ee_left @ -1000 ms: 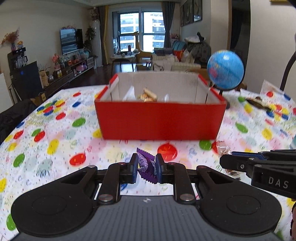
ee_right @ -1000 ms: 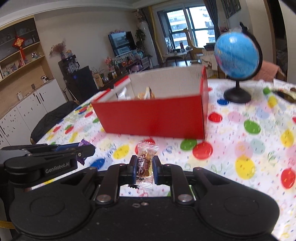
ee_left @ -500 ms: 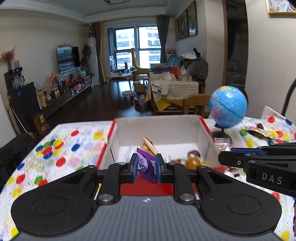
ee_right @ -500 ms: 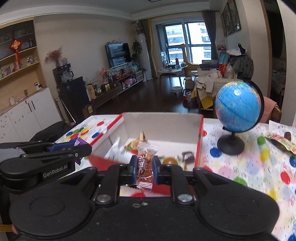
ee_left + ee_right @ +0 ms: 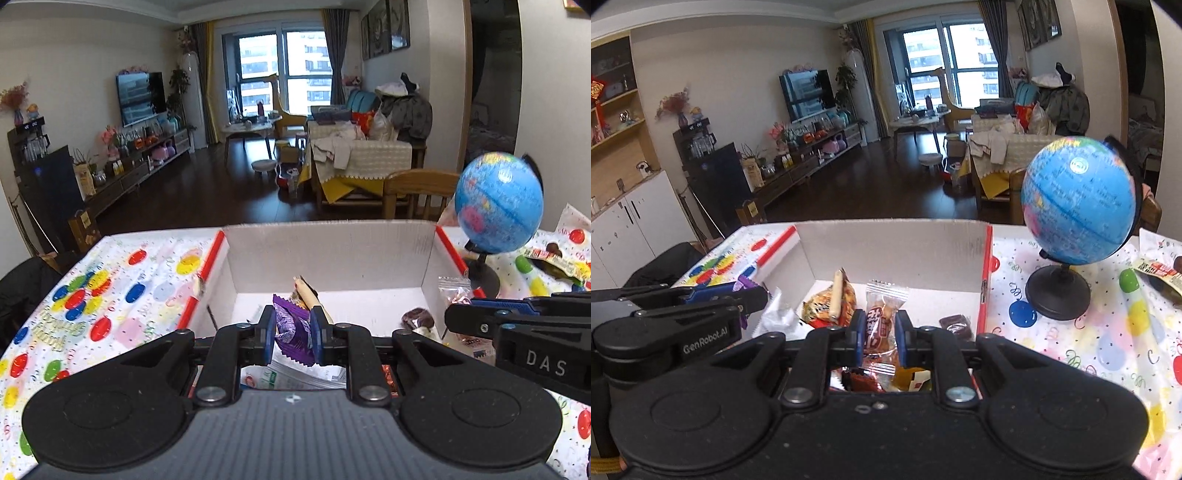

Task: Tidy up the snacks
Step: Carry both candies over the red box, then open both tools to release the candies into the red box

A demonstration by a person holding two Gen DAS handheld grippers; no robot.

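Note:
My left gripper (image 5: pixel 292 334) is shut on a purple snack packet (image 5: pixel 291 332) and holds it above the open red box (image 5: pixel 332 254). My right gripper (image 5: pixel 881 334) is shut on a clear-wrapped brown candy (image 5: pixel 882 325) and holds it over the same box (image 5: pixel 894 243). Inside the box lie several snacks, among them an orange packet (image 5: pixel 831 302) and a dark chocolate piece (image 5: pixel 956 325). The right gripper also shows at the right of the left wrist view (image 5: pixel 517 328); the left gripper shows at the left of the right wrist view (image 5: pixel 683 314).
A blue globe (image 5: pixel 1075 206) on a black stand sits right of the box on the polka-dot tablecloth (image 5: pixel 110 280). An opened snack bag (image 5: pixel 1160 273) lies at the far right. A wooden chair (image 5: pixel 417 192) stands behind the table.
Both grippers rose from table level in front of the box and moved forward, each still holding its snack, until they hang over the box's open top.

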